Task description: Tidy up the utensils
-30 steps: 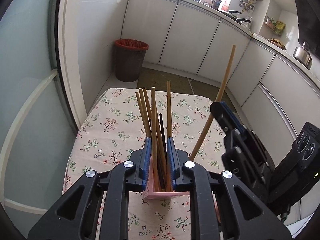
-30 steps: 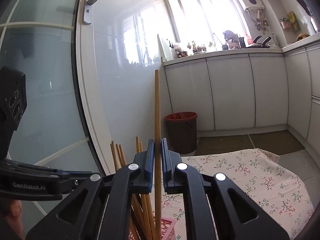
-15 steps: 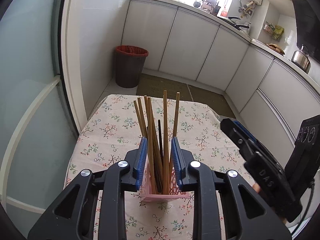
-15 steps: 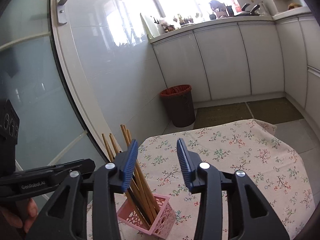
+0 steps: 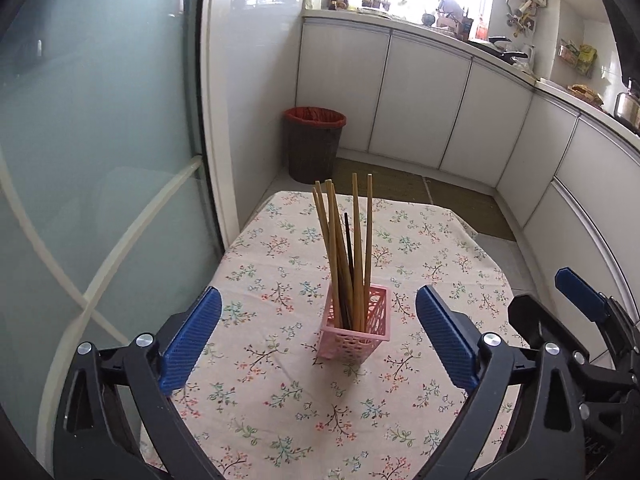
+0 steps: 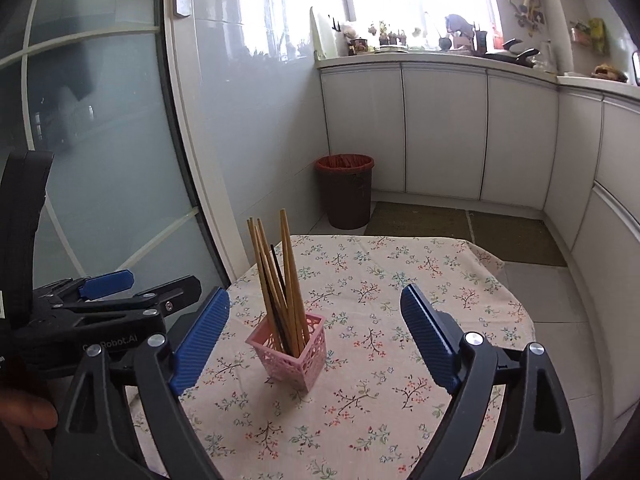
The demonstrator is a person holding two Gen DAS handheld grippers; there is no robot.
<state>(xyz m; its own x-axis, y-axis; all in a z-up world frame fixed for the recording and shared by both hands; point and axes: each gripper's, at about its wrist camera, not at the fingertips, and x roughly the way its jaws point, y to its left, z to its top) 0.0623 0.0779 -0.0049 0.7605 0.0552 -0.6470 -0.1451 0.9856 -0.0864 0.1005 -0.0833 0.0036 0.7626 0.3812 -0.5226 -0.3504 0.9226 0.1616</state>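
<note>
A basket [image 5: 354,334] stood near the middle of the surface [image 5: 280,420], and a bundle of chopsticks [image 5: 344,248] stood upright in it, leaning a little against one another. Beyond the far edge of the surface, a bin [image 5: 314,144] sat on the floor in the corner, with a glass door [image 5: 92,160] to its left and a row of cabinets [image 5: 420,108] running away to its right. A mat [image 6: 464,228] lay on the floor before the cabinets.

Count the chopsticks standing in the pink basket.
7 visible: six light wooden chopsticks and one dark chopstick, all standing bunched in the pink basket on the floral tablecloth. Overlap may hide more.
</note>
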